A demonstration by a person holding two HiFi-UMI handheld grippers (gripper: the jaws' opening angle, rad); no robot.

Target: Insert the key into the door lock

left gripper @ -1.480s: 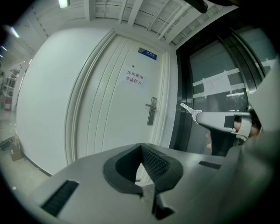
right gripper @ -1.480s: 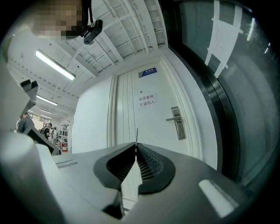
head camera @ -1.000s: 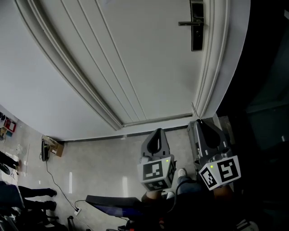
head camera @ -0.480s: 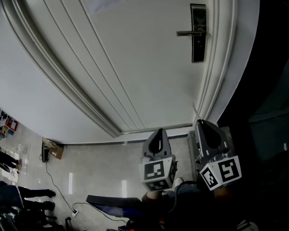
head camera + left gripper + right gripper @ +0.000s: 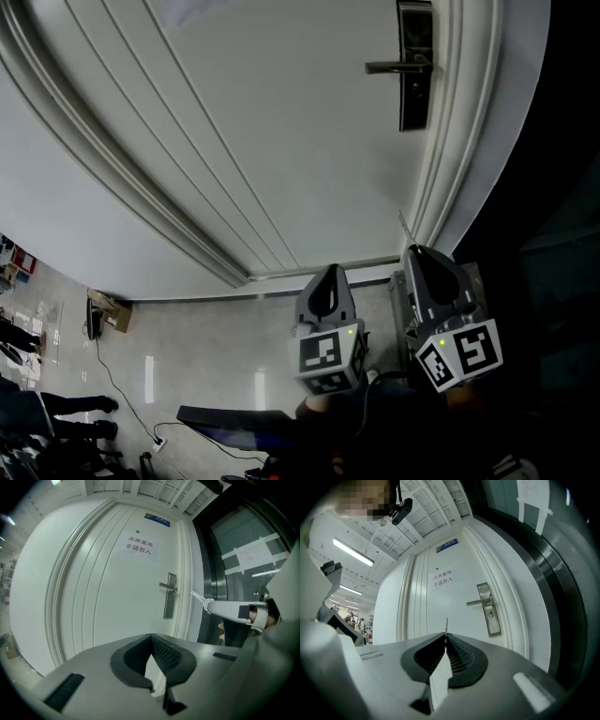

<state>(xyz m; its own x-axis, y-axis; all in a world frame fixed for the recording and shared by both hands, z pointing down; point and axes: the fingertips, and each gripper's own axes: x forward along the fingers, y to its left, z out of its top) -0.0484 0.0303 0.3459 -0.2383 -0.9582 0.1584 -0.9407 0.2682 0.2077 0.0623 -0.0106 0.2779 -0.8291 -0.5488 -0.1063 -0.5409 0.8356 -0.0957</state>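
Observation:
The white door (image 5: 281, 122) carries a dark lock plate (image 5: 415, 66) with a lever handle (image 5: 389, 67) at the upper right of the head view. My right gripper (image 5: 412, 251) is shut on a thin silver key (image 5: 404, 226) that points up at the door, well short of the lock. In the right gripper view the key tip (image 5: 446, 624) stands left of the lock plate (image 5: 489, 609) and its keyhole (image 5: 491, 613). My left gripper (image 5: 328, 274) hangs beside it, shut with nothing in it. The left gripper view shows the key (image 5: 199, 597) near the lock plate (image 5: 170, 596).
A paper sign (image 5: 138, 545) is stuck on the door. Dark glass panels (image 5: 243, 564) stand right of the frame. On the tiled floor at left lie a small box (image 5: 111, 307) and a cable (image 5: 122, 394); people's legs (image 5: 56, 412) show at the far left.
The lock plate and handle have slid lower and further into the head view. Both grippers keep nearly the same place, still shut.

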